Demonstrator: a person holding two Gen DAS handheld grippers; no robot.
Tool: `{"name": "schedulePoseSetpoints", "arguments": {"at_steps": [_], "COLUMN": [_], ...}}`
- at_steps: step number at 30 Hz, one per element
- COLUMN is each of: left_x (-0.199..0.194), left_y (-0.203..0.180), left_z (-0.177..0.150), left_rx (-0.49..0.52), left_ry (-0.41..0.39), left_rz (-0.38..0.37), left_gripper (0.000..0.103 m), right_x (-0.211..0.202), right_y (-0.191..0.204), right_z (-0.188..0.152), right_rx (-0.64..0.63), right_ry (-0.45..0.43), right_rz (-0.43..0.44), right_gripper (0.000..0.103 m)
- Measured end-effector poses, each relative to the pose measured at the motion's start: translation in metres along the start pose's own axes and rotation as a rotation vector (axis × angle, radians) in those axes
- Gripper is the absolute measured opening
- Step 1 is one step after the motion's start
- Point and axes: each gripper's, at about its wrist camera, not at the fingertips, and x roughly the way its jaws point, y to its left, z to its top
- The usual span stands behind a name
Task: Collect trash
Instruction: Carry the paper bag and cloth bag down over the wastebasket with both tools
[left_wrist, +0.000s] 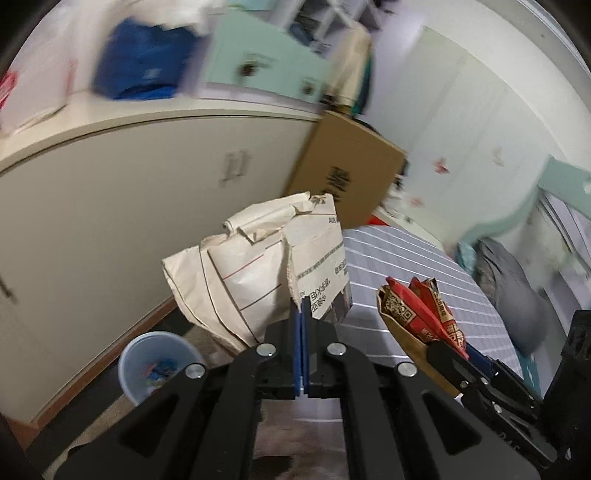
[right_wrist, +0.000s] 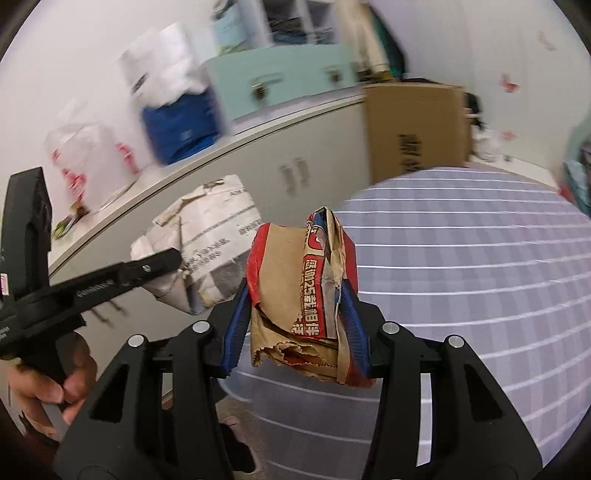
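My left gripper (left_wrist: 302, 308) is shut on a crumpled white paper envelope (left_wrist: 255, 273) and holds it up in the air; the envelope also shows in the right wrist view (right_wrist: 207, 240). My right gripper (right_wrist: 295, 295) is shut on a crumpled red and brown paper wrapper (right_wrist: 299, 295), which also shows in the left wrist view (left_wrist: 417, 314) to the right of the envelope. A light blue bin (left_wrist: 155, 365) with some scraps inside stands on the floor low left of the left gripper.
A bed with a grey striped cover (right_wrist: 461, 280) lies ahead and right. A long white cabinet (left_wrist: 129, 206) runs along the left, with a blue bag (left_wrist: 140, 62) and a teal drawer box (left_wrist: 266, 62) on top. A cardboard box (left_wrist: 343, 173) stands at its end.
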Motion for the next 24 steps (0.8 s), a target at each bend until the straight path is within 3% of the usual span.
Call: {"name": "schedulePoseSetpoints", "arguments": {"at_steps": [8,12,20,24], "left_x": [0.002,0.017,0.070,0.086], "left_y": [0.109,0.155,0.222,0.242], "left_z": [-0.003,-0.012,-0.036,-0.046], "left_rx": [-0.142,-0.191,-0.252,-0.277], "left_ry": [0.019,0.061,0.180,0.212], "left_rz": [0.124,0.179,0.291,0.328], "left_gripper": [0.000,0.000,0.000,0.000], "right_x": [0.080,0.117,0.202,0.232], "right_y": [0.101,0.131,0.135,0.133], "right_z": [-0.005,-0.020,-0.069,-0.085], "right_rx": [-0.110,-0.149,-0.125,-0.108], "right_ry": [0.101,0.168,0.354,0.405], "right_rz": [0.125,0.146,0.127,0.112], "right_gripper": [0.046,0.046,0.046,0.046]}}
